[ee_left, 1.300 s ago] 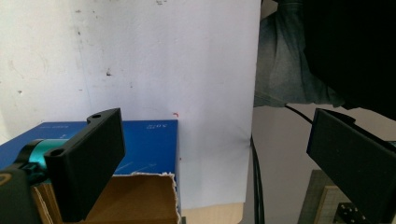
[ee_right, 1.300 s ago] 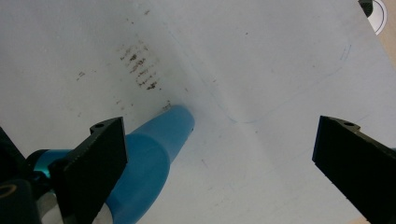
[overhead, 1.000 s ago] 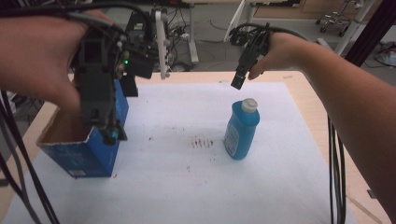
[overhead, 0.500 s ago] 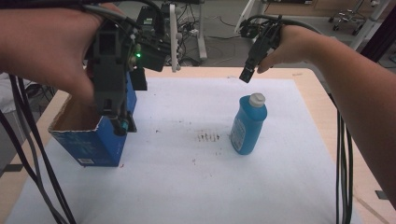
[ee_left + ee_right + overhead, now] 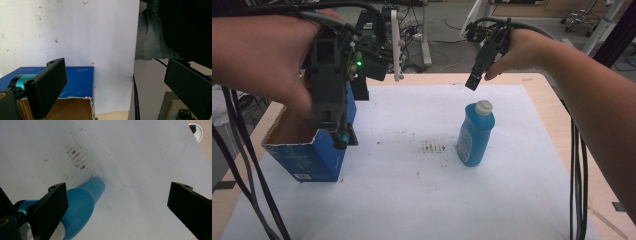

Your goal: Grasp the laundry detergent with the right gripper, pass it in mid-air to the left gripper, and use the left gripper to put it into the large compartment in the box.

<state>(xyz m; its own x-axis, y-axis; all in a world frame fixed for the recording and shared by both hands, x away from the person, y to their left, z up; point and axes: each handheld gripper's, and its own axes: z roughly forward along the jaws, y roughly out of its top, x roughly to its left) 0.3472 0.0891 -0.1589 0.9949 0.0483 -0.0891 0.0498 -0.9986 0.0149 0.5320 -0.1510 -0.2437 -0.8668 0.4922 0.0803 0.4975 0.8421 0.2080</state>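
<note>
Blue bottle [image 5: 475,134] with white cap, upright on the white sheet [image 5: 512,200] right of centre, just beside a patch of dark smudges [image 5: 432,148]; right gripper [image 5: 474,81] poised just above the cap, jaws spread wide, nothing between them. Blue cardboard box [image 5: 309,155], top torn open, at the sheet's left edge; left gripper [image 5: 339,137] over its near right corner, jaws likewise parted, clasping nothing.

Both grippers [image 5: 339,135] [image 5: 473,82] raised, jaws apart.

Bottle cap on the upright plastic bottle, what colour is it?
White, atop the blue plastic bottle; the bottle cap shows best in the high view.
</note>
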